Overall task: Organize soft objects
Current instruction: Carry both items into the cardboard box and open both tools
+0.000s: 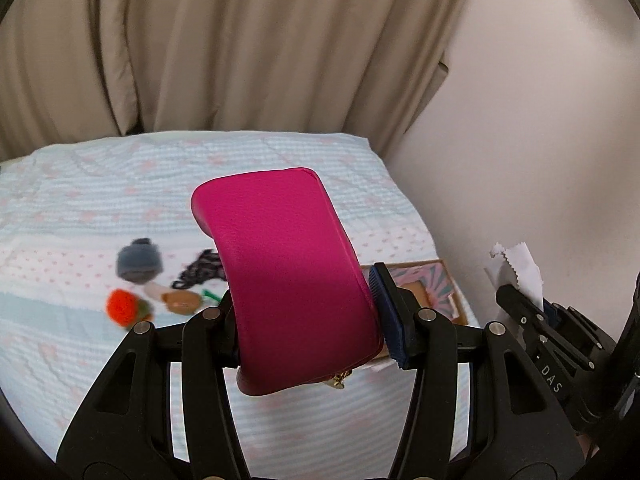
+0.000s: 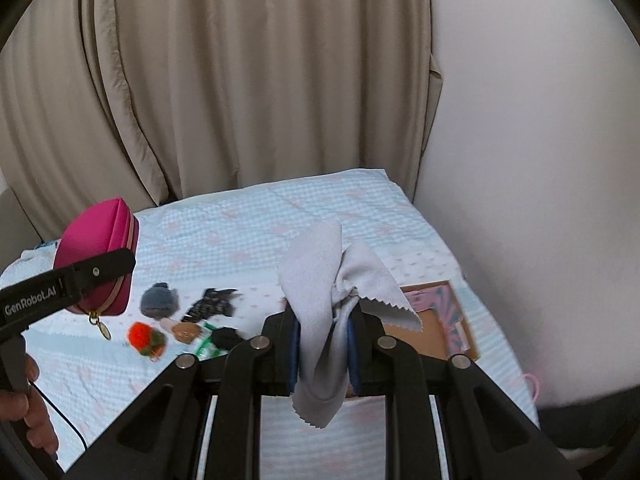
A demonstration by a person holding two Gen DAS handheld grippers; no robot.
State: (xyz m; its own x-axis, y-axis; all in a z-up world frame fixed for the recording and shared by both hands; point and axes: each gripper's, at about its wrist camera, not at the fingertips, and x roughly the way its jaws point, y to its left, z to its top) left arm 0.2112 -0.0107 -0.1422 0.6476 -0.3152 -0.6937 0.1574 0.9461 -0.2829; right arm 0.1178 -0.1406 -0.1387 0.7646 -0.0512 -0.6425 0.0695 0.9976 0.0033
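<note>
Gripping a pink pouch [image 1: 288,276] lengthwise, left gripper [image 1: 308,312] points it forward; right gripper [image 2: 324,356] pinches grey cloth [image 2: 324,280].

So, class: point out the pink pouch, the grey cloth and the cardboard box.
pink pouch [image 1: 288,264], left wrist view, middle of its broad face.
grey cloth [image 2: 320,344], right wrist view, fold between the fingers.
cardboard box [image 2: 424,336], right wrist view, brown inner floor.

Bed [image 2: 360,208] runs back to curtain [image 2: 240,80], wall [image 2: 540,120] on its right. Small toys [image 2: 160,300] lie clustered on bed's left half; flat box [image 2: 436,320] on its right edge. Left tongs [image 1: 304,320] clamp pouch [image 1: 280,260] above bed, left of right tongs [image 2: 322,352] pinching cloth [image 2: 320,280].
</note>
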